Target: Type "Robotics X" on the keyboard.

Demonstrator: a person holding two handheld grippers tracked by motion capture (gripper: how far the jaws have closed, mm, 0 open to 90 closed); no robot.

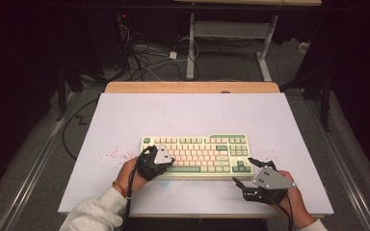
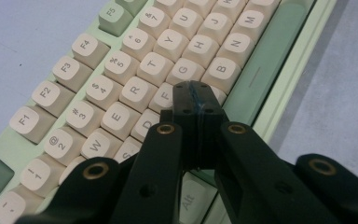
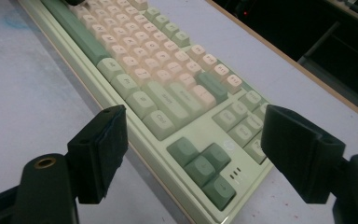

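I have the left gripper [image 1: 158, 155] over the keyboard [image 1: 197, 155], its jaws pressed together with nothing between them. In the left gripper view the joined tips [image 2: 195, 95] sit right at the V key, between F and the space bar [image 2: 261, 70]; I cannot tell for certain whether they press the key or just rest above it. My left hand [image 1: 127, 174] comes in from the lower left, forearm angled up toward the board's left half, sleeve [image 1: 94, 211] at the table's near edge.

The right gripper [image 1: 244, 172] is off the keyboard, just beside its near right corner, held low over the table [image 1: 125, 115]. Its jaws are spread wide and hold nothing. In the right gripper view the two pads [image 3: 103, 149] frame the arrow keys [image 3: 205, 168] and the board's right end, with the tips short of the casing. My right hand [image 1: 294, 202] enters from the lower right, close to the table's near edge.

The keyboard lies square to me in the near middle of the table, its long side parallel to the near edge. Behind it there is a broad stretch of bare surface up to the wooden strip [image 1: 192, 87] at the far edge. To the left there is open table with a pink speckled stain [image 1: 112, 153]; to the right a narrower band of free surface runs to the table's side. In front of the board the strip of table is slim, and both hands occupy it.
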